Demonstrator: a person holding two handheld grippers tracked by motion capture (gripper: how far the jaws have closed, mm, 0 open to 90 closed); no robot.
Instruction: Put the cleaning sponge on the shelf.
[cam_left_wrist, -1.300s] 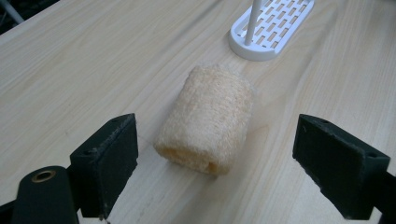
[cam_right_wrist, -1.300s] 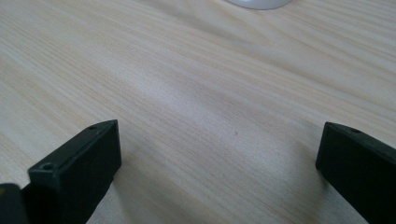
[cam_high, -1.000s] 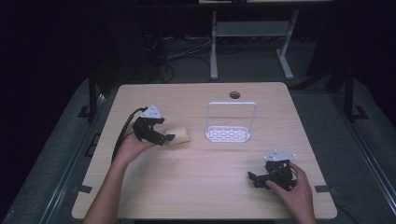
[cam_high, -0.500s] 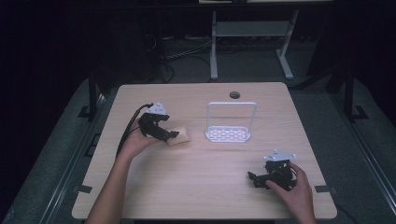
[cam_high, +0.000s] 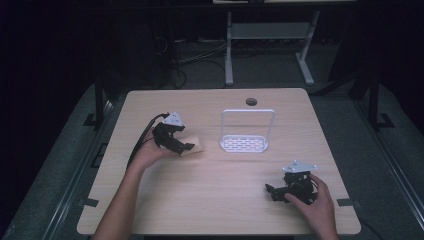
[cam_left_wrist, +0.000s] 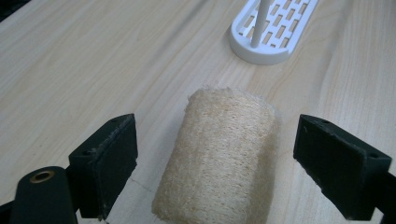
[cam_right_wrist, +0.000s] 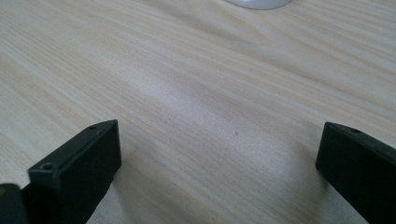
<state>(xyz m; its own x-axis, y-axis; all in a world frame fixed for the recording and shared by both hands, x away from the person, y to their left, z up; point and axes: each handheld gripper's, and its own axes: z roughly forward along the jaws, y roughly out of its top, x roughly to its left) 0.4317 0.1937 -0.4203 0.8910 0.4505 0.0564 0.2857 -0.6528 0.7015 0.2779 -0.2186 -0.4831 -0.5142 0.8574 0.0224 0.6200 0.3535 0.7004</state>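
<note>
While the loofah sponge (cam_left_wrist: 219, 158) lay at lower centre of the left gripper view, the left gripper (cam_left_wrist: 229, 163) straddled it, jaws wide, neither pad touching.

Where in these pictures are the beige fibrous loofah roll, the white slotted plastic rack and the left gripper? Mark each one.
beige fibrous loofah roll (cam_left_wrist: 219, 158), left gripper view, middle of its rough curved side.
white slotted plastic rack (cam_high: 244, 144), high view, its slotted base.
left gripper (cam_left_wrist: 229, 172), left gripper view, midway between its open jaws.
</note>
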